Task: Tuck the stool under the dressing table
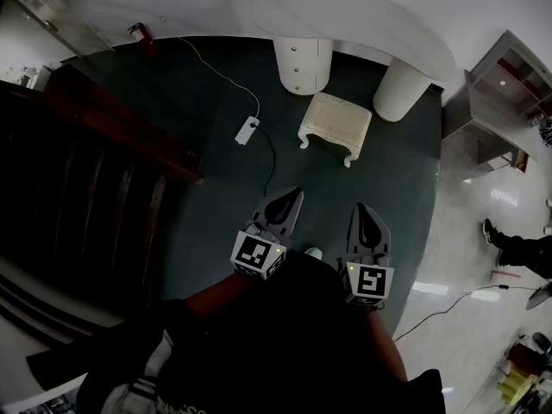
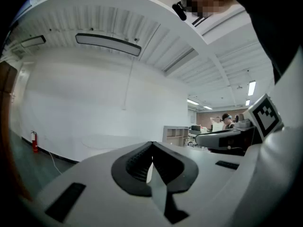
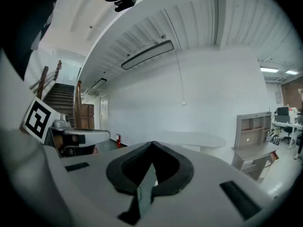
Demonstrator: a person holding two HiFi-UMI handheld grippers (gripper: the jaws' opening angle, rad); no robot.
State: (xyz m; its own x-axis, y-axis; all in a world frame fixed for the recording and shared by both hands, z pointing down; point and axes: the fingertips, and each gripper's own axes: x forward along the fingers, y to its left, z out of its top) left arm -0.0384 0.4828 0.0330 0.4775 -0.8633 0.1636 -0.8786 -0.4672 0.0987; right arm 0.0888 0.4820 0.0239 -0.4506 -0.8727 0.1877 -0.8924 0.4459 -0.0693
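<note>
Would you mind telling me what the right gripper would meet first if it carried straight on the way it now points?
Probably the stool, near its right end. The right gripper, jaws shut, aims at it across bare floor, though depth is unclear.

One stool [image 1: 335, 126], one dressing table [image 1: 371, 26], two hand-held grippers [image 1: 294, 194] [image 1: 362, 209], one fire extinguisher [image 1: 138, 31], one shelf unit [image 1: 504, 84].

Floor [image 1: 198, 102]: dark teal, bordered at 3 o'clock by glossy pale flooring [image 1: 466, 231]. Carried directly:
- Cream stool [image 1: 335, 126].
- Dressing table [image 1: 362, 24], stood on pedestals [image 1: 302, 63] at the stool's 11 and 2 o'clock.
- White power strip [image 1: 247, 130], corded, at 9 o'clock.
- Fire extinguisher [image 1: 141, 33], far off at 10 o'clock.
</note>
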